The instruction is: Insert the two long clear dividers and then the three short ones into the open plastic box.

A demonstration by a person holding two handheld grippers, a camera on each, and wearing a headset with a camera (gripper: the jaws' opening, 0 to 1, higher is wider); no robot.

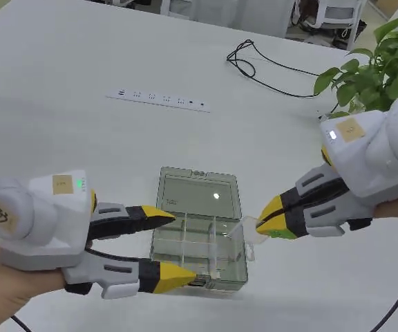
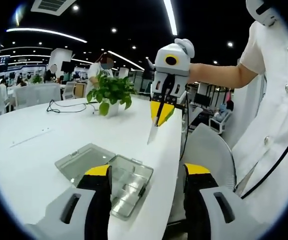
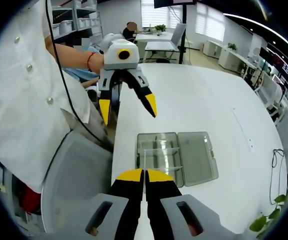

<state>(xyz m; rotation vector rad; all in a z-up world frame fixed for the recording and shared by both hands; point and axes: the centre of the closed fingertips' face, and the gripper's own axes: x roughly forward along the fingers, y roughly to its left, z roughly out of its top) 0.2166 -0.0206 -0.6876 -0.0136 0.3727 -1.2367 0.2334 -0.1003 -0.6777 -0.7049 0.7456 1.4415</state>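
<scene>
Right gripper (image 1: 271, 221) fingers clamped on clear divider (image 1: 249, 232) over box (image 1: 216, 280); left gripper (image 1: 183, 247) fingers apart beside box, on counter (image 1: 81, 138).

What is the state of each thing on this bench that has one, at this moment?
plastic box: open, lid lying flat behind it.
fitted dividers: standing upright inside the box.
clear divider: gripped at the box's right edge, not yet seated.
right gripper: shut on the clear divider.
left gripper: open, empty, at the box's left side.
</scene>
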